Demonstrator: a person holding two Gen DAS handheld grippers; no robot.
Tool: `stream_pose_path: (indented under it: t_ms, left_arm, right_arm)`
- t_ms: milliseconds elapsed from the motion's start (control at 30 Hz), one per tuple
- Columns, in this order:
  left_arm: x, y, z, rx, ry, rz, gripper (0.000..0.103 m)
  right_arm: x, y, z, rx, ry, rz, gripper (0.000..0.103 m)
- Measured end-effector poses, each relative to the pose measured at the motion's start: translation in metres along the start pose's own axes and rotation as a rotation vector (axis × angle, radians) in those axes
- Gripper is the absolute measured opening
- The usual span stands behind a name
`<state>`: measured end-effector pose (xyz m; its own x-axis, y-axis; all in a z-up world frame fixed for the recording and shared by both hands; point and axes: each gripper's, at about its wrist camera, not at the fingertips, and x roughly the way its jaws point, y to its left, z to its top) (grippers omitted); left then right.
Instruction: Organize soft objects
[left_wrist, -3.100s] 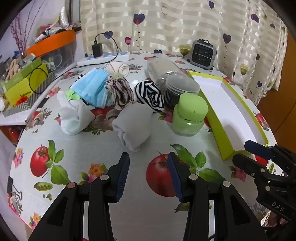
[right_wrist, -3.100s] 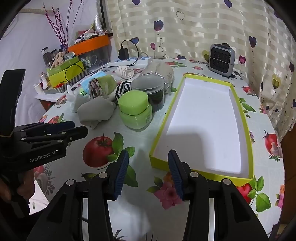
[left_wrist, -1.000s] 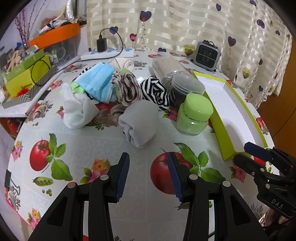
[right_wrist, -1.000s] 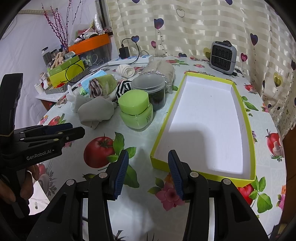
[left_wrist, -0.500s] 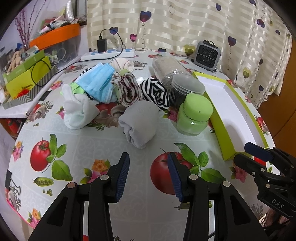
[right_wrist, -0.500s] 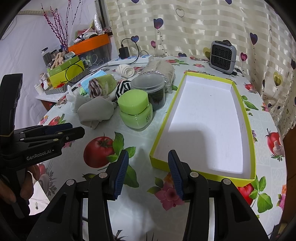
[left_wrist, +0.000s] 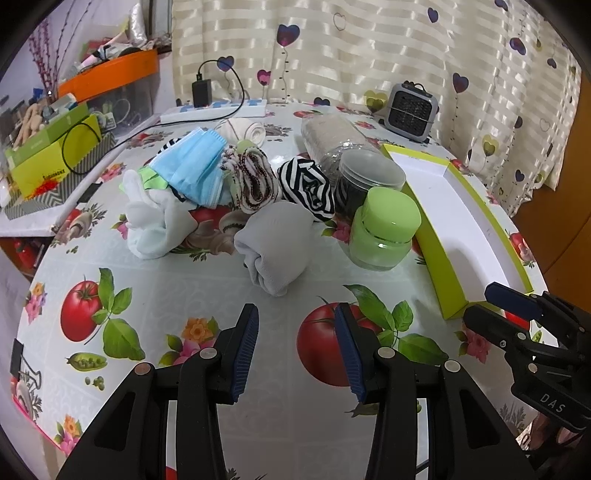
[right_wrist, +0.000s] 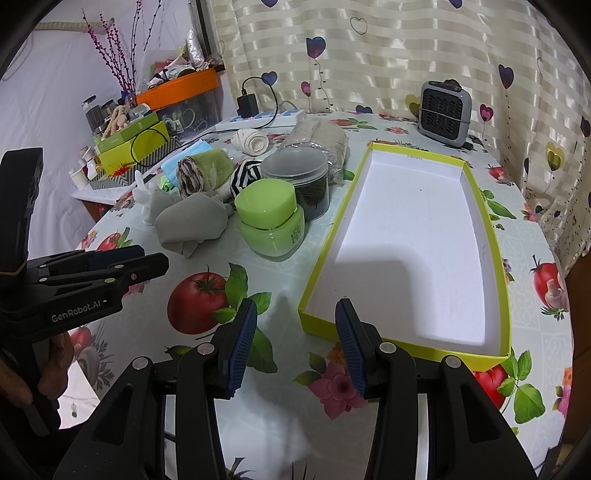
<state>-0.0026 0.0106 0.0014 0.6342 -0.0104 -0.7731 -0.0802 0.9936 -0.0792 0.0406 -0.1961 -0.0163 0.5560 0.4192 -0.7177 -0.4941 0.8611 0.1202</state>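
A pile of soft things lies mid-table: a grey rolled cloth (left_wrist: 275, 245) nearest me, a white sock (left_wrist: 155, 221), blue face masks (left_wrist: 194, 168), a brown-striped roll (left_wrist: 255, 182), a black-and-white striped roll (left_wrist: 308, 188) and a cream roll (left_wrist: 242, 131). My left gripper (left_wrist: 295, 314) hovers open just short of the grey cloth (right_wrist: 192, 221), with nothing between its pads. To the right sits an empty yellow-rimmed white tray (right_wrist: 406, 236). My right gripper (right_wrist: 295, 308) stands open above the tray's near left corner, holding nothing.
A green-lidded jar (left_wrist: 384, 229) and a clear-lidded dark jar (left_wrist: 365, 177) stand between the pile and the tray (left_wrist: 439, 258). A plastic bag of grain (left_wrist: 328, 136), a small grey heater (left_wrist: 410, 107), a power strip (left_wrist: 214, 109) and boxes (left_wrist: 51, 158) line the back and left.
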Motion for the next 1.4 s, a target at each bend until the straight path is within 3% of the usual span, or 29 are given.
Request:
stream_pose_path:
  t_ms: [733, 833, 1100, 1400]
  left_arm:
    - [-0.002, 0.006, -0.002, -0.015, -0.004, -0.043, 0.042]
    - [-0.006, 0.011, 0.000, -0.016, -0.019, -0.024, 0.042]
    - [-0.014, 0.030, 0.009, -0.034, -0.054, -0.038, 0.042]
    - [0.012, 0.040, 0.028, -0.071, -0.014, -0.099, 0.043]
  right_arm:
    - [-0.004, 0.003, 0.003, 0.003, -0.016, 0.035, 0.046]
    - [-0.004, 0.005, 0.005, -0.001, -0.021, 0.043, 0.053]
    - [-0.003, 0.008, 0.013, -0.017, -0.029, 0.061, 0.054]
    - [0.000, 0.012, 0.022, -0.039, -0.038, 0.081, 0.054]
